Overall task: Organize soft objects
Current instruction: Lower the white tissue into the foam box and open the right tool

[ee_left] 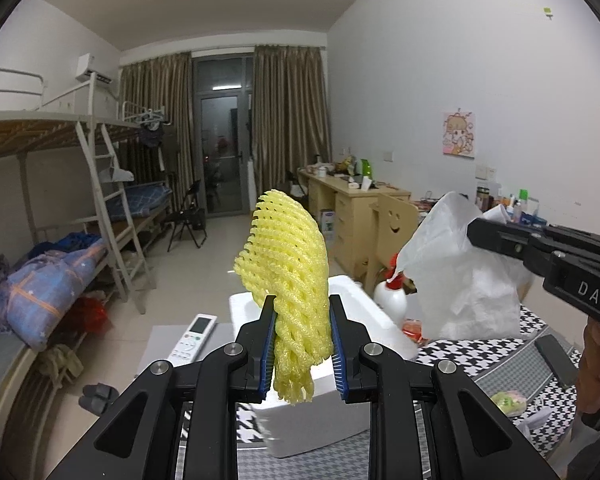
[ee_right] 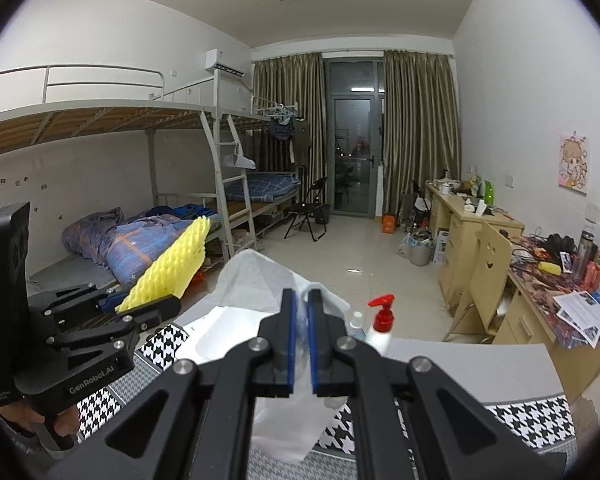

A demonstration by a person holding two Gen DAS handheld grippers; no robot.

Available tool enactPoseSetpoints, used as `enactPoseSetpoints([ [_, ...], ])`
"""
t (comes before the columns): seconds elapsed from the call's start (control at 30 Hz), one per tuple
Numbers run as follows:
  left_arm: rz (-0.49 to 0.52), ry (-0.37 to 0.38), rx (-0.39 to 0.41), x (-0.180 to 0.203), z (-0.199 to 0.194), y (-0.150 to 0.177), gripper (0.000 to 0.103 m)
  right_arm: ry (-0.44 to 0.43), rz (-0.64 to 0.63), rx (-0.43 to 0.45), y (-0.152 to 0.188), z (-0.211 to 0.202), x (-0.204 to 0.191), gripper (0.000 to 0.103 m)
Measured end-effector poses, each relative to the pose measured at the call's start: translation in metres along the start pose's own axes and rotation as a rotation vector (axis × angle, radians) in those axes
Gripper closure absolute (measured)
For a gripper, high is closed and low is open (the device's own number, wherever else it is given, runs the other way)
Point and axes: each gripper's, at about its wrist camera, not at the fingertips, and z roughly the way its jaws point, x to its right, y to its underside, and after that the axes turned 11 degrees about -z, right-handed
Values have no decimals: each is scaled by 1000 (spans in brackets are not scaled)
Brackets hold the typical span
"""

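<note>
The left gripper clamped the yellow foam net upright above the white foam box. The right gripper, jaws closed, pinched the white plastic bag, probably lifting it to receive the net.

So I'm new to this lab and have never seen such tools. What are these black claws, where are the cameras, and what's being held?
They are hand-held two-finger grippers, one in each of a person's hands, each with a camera looking along its fingers. The left gripper is shut on a yellow foam fruit net. The right gripper pinches a thin white plastic bag. Below lie a houndstooth cloth, a white foam box, a remote control and a red-topped spray bottle.
</note>
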Motion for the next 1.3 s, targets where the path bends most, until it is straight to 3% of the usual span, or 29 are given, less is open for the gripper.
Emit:
enactPoseSetpoints([
  [0.6,-42,-77,10,-25,0,2,78,-77,-29,-5,-17,42,-19,95],
  [1.3,-76,-79,-21,-41,8,5,78,-106,21,-243,11,120,-20,95],
])
